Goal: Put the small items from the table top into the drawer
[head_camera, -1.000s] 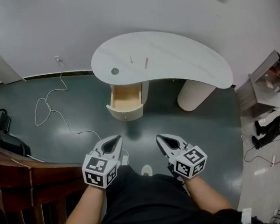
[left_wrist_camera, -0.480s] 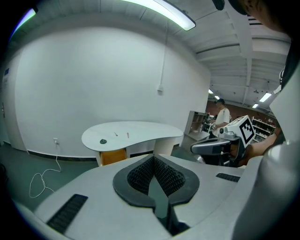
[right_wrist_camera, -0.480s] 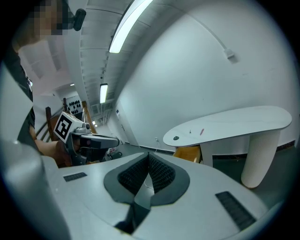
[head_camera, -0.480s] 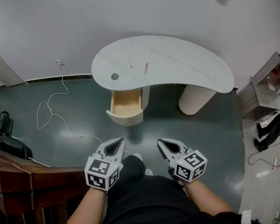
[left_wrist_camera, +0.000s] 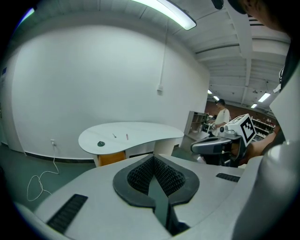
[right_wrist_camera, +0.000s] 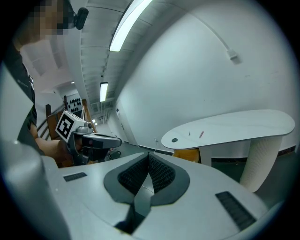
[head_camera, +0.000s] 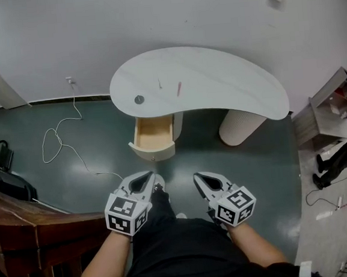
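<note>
A white curved table [head_camera: 216, 80] stands ahead by the wall. On it lie a dark round disc [head_camera: 139, 99], a thin small pin-like item [head_camera: 159, 83] and a pink stick [head_camera: 179, 89]. Under the table's left end a wooden drawer [head_camera: 153, 132] is pulled out, and its inside looks bare. My left gripper [head_camera: 142, 181] and right gripper [head_camera: 207, 179] are held side by side over the floor, well short of the table. Both are shut with nothing between the pads. The left gripper view shows the disc [left_wrist_camera: 101, 144], the stick [left_wrist_camera: 126, 137] and the right gripper [left_wrist_camera: 213, 146].
A white cable [head_camera: 59, 139] loops over the dark floor at the left. Dark wooden furniture [head_camera: 30, 229] stands close at my left. The table's ribbed pedestal [head_camera: 240, 126] is at the right, with a shelf unit [head_camera: 330, 103] and a person's legs [head_camera: 335, 157] beyond.
The table and drawer sit a little lower and nearer in the head view; both grippers have come forward towards them. Both stay shut and empty.
</note>
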A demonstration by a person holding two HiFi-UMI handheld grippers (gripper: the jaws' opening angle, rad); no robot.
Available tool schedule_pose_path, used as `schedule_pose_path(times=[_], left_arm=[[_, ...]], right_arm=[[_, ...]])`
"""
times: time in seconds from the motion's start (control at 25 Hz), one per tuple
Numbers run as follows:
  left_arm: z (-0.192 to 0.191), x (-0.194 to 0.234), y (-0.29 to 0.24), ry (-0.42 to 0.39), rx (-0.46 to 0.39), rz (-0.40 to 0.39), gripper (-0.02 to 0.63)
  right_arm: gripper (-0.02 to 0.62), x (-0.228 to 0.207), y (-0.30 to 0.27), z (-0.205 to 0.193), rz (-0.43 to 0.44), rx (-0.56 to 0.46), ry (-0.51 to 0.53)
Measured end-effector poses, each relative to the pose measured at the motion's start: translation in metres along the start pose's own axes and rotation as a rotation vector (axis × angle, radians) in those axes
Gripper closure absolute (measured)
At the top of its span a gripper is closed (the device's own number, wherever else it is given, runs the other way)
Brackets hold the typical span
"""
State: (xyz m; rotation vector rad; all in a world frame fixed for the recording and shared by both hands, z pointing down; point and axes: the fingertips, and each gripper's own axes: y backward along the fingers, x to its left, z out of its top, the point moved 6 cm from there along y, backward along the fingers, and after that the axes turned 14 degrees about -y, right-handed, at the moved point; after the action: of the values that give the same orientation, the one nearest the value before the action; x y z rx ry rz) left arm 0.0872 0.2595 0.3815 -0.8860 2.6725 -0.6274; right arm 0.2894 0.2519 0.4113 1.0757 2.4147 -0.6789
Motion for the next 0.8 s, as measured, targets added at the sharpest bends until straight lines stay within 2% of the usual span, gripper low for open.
schedule_pose_path(times=[0.4,0.8], left_arm=[[-0.002,0.038,-0.027,0.021,0.005,-0.018,0.592],[0.010,0.136,-0.071,0.005,-0.004,-0.037,0.592]], right_arm=[[0.594,-0.016,-0.035,0.015,-0.025,0.019,-0.005],[0.593,-0.030,-0.122,0.057,-0.064,0.047,0.009]])
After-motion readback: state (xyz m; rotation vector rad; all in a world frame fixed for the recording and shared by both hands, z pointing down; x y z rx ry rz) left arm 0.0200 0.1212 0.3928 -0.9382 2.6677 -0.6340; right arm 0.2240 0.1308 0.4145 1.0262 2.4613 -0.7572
